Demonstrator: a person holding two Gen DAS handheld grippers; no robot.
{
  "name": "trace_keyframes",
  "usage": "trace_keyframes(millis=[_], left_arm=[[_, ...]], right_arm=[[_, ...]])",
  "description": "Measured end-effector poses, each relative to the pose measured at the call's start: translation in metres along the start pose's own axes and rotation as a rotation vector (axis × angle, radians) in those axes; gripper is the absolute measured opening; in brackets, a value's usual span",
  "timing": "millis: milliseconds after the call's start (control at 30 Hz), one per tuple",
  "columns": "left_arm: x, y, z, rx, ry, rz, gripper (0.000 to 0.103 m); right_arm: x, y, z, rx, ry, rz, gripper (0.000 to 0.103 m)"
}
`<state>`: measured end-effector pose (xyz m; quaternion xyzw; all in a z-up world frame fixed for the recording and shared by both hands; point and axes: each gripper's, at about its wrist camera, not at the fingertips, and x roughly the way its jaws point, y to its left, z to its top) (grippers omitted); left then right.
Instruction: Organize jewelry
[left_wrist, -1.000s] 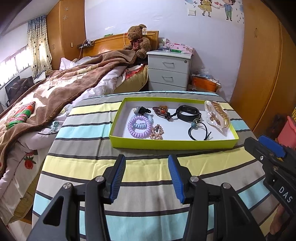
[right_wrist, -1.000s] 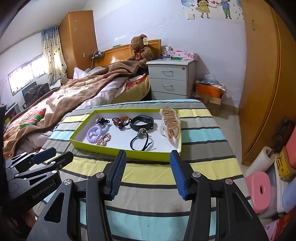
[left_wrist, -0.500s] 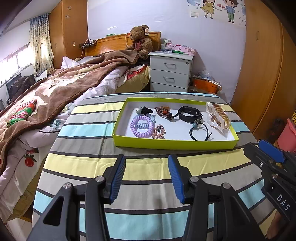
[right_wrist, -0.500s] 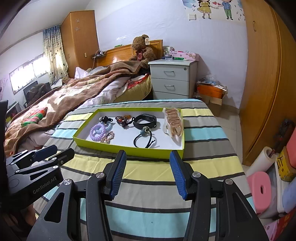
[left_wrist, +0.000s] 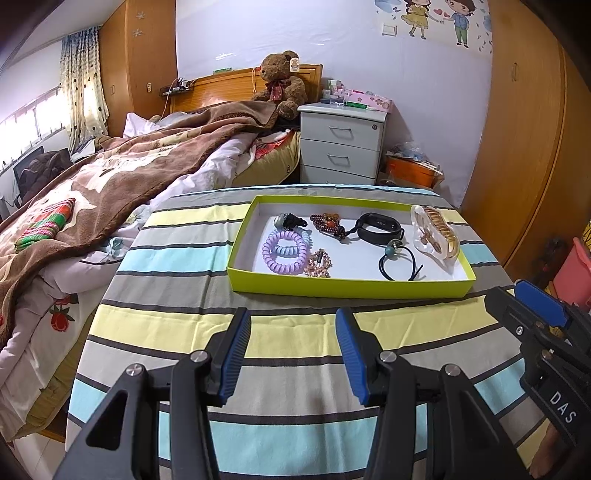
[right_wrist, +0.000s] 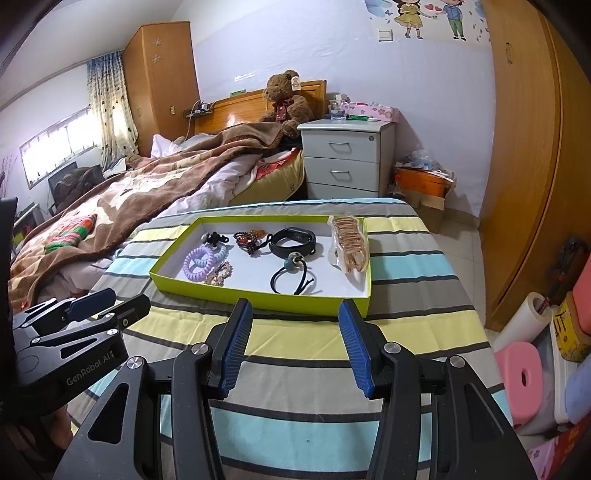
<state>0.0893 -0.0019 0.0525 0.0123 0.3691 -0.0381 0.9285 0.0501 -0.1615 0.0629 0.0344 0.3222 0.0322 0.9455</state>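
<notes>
Your table (left_wrist: 177, 295), under its striped cloth, carries everything that matters, and the cloth gives a soft, grippy bed, so the tray is unlikely to slide when you nudge it. On it, toward the far side, sits the lime-green tray (left_wrist: 347, 286) — low walls all round, which keep small pieces from rolling off but also mean you must come in from above, not from the side.

Inside the tray the pieces lie apart enough to be picked singly. At the right end the big clear hair claw (left_wrist: 436, 234) leans against the wall, the bulkiest thing there. Next the black wristband (left_wrist: 380, 229) stands on its edge near the back, and the black hair tie (left_wrist: 400, 264) with its bead lies flat in front of it. At the left the purple coil tie (left_wrist: 284, 253) overlaps a blue one. A beaded bracelet (left_wrist: 327, 223) sits at the back, a small sparkly clip (left_wrist: 319, 263) touches the coil, and a small dark clip (left_wrist: 290, 220) rests in the far left corner.

Your left tongs (left_wrist: 293, 354) hover over the near cloth, spread wide with nothing between them; your right tongs (right_wrist: 295, 345) are the same, just short of the tray's near wall.

With everything already in the tray, this fits either pieces gathered in or pieces waiting to be sorted out.
</notes>
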Motion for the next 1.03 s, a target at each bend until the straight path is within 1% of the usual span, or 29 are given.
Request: trace_keyframes(millis=[1033], left_arm=[[0.0014, 0.0013, -0.0018, -0.003, 0.014, 0.003, 0.050]], right_arm=[[0.0013, -0.0025, -0.0031, 0.005, 0.003, -0.001, 0.050]])
